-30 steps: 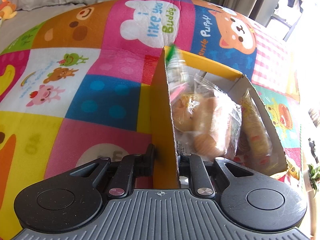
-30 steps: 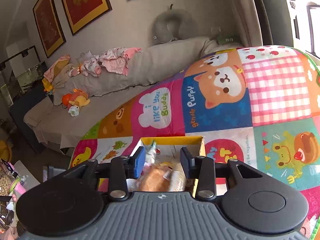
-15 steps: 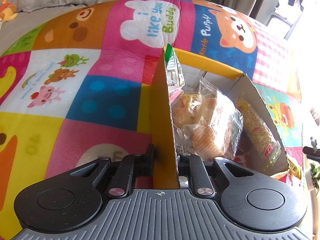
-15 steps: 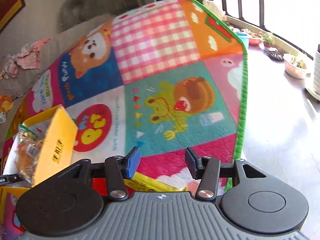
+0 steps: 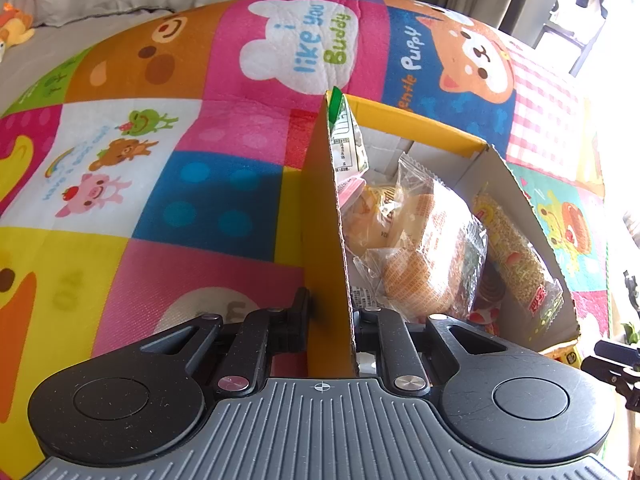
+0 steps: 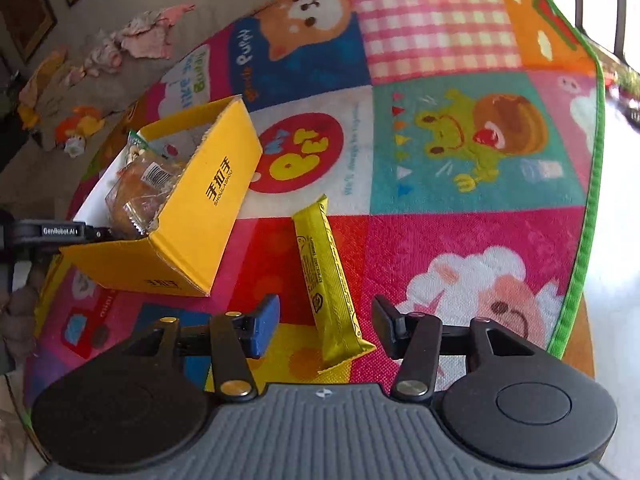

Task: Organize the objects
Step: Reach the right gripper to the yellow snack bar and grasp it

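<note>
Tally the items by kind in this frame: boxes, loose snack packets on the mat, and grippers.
Yellow cardboard box: 1
Loose yellow snack packet on the mat: 1
Grippers: 2, left gripper, right gripper
Total: 4

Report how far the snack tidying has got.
Done: several wrapped snacks, including a packaged bun, already sit inside the yellow cardboard box. In hand: the left gripper clamps the box wall; the right gripper is open around the yellow snack bar on the play mat. Left: boxing that bar.
</note>
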Motion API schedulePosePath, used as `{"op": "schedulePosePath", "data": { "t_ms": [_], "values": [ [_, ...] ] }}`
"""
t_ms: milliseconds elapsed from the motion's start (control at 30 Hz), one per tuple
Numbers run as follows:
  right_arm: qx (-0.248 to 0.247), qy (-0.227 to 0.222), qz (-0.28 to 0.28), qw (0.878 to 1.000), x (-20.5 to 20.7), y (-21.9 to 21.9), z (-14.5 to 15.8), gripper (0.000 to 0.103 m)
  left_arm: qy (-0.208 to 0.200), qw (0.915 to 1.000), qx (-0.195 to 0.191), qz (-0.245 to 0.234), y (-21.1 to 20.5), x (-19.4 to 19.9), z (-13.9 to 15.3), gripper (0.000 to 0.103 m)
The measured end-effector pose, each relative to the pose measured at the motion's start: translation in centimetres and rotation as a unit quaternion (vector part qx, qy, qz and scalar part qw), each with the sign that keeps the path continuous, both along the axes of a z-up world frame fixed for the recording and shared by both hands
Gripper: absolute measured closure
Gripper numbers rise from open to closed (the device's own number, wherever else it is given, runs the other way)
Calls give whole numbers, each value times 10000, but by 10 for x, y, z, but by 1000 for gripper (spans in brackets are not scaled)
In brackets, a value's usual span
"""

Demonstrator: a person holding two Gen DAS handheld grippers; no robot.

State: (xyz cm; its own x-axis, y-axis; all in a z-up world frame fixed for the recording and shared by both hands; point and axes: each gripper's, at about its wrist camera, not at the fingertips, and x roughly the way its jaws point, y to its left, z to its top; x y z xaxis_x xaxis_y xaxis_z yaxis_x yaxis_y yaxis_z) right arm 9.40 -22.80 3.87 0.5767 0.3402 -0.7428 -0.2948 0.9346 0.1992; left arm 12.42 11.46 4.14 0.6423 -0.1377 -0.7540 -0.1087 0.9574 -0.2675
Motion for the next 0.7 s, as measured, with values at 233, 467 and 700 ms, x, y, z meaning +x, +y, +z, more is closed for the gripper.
{"op": "schedulePosePath", "data": {
  "t_ms": [233,467,700],
  "values": [
    [-478,-375,239,9979,7,26,2,46,0,10000,-1,-4,0,0,0,86],
    [-668,-359,187,9969,28,37,-16,48,0,10000,-1,-4,0,0,0,86],
    [-443,18,403,9982,18,33,-14,79,1,10000,-3,-38,-1,1,0,86]
  ]
}}
